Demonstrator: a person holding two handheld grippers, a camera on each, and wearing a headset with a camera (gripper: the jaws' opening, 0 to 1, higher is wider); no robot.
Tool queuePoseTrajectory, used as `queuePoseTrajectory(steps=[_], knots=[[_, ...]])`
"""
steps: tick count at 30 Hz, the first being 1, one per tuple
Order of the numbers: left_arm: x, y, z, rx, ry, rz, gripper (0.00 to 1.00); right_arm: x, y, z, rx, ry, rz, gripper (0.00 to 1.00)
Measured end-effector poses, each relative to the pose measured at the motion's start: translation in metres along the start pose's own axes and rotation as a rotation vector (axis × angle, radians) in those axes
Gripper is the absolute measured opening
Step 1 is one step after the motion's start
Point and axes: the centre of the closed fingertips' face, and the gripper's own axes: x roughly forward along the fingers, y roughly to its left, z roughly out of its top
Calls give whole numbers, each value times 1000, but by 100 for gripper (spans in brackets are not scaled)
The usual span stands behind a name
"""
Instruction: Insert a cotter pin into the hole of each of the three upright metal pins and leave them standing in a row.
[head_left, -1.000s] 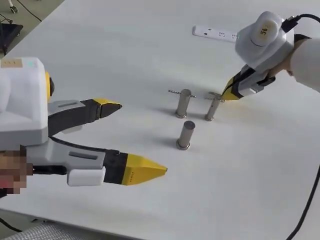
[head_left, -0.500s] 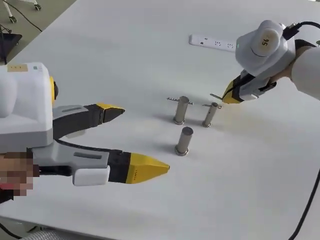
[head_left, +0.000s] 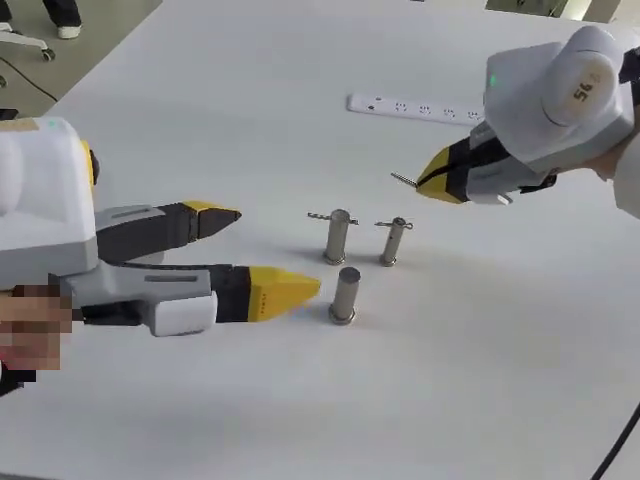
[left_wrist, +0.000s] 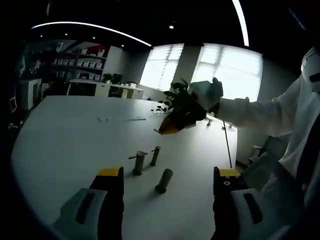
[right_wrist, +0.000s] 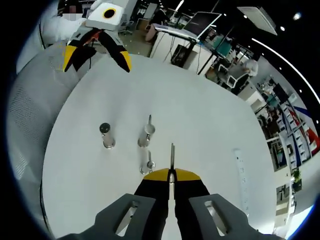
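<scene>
While the right gripper (head_left: 428, 184) is clenching a loose cotter pin (head_left: 403, 181) above the white table (head_left: 200, 120), the left gripper (head_left: 275, 250) is hovering with jaws spread wide near the bare front metal pin (head_left: 346, 294). Behind it, the rear left metal pin (head_left: 338, 238) and rear right metal pin (head_left: 393, 244) are standing upright, each carrying an inserted cotter pin.

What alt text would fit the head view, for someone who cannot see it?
Three metal pins stand on a table: the back left pin and back right pin carry cotter pins, the front pin has none. The right gripper, shut on a third cotter pin, hovers nearby; the left gripper is open.
</scene>
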Motion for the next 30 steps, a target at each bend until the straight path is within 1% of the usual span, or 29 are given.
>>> queuePoseTrajectory(steps=[2, 3, 4, 6, 8, 9, 10, 11, 12, 13, 14, 15, 16, 18, 19, 20, 21, 23, 25, 27, 28, 30], knots=[[5, 3, 3, -9, 1, 10, 71, -6, 3, 7, 15, -23, -27, 0], [7, 3, 5, -27, -2, 6, 71, -7, 2, 11, 14, -45, -42, 0], [11, 2, 8, -44, -8, -3, 69, -10, 7, 13, 12, -48, -40, 0], [18, 1, 14, -55, -14, -14, 63, -15, 14, 22, 2, -67, -58, 0], [23, -4, 20, -69, -25, -38, 56, -19, 18, 28, -11, -75, -72, 0], [27, -8, 23, -79, -28, -56, 54, -22, 21, 32, -13, -82, -81, 0], [32, -9, 27, -88, -38, -54, 52, -24, 23, 36, -19, -92, -94, 0], [34, -10, 29, -100, -38, -60, 50, -26, 25, 38, -21, -99, -103, 0], [38, -14, 30, -127, -27, -78, 48, -28, 26, 42, -8, -110, -116, 0], [41, -15, 32, -144, -25, -86, 44, -29, 25, 45, -5, -125, -137, 0], [45, -18, 32, -154, -8, -104, 40, -31, 29, 47, -10, -128, -139, 0], [46, -18, 33, -155, -6, -103, 37, -32, 30, 48, -11, -129, -141, 0], [50, -20, 35, -157, 0, -110, 35, -35, 33, 51, -17, -132, -147, 0], [54, -24, 38, -163, 1, -122, 30, -37, 38, 53, -28, -129, -150, 0], [56, -26, 39, -182, 4, -135, 27, -38, 39, 53, -24, -132, -150, 0], [58, -27, 41, -188, 1, -137, 24, -39, 42, 54, -26, -134, -148, 0], [61, -28, 42, -197, -2, -137, 22, -40, 45, 55, -32, -136, -151, 0], [64, -29, 43, -201, 0, -140, 22, -41, 50, 56, -45, -129, -148, 0], [67, -33, 42, -199, 14, -152, 20, -42, 53, 58, -48, -134, -149, 0], [69, -37, 37, -180, 49, -167, 18, -42, 56, 61, -56, -133, -154, 0], [71, -39, 36, -172, 56, -171, 15, -42, 57, 62, -59, -137, -159, 0], [71, -40, 35, -174, 57, -175, 10, -42, 59, 64, -64, -139, -163, 0]])
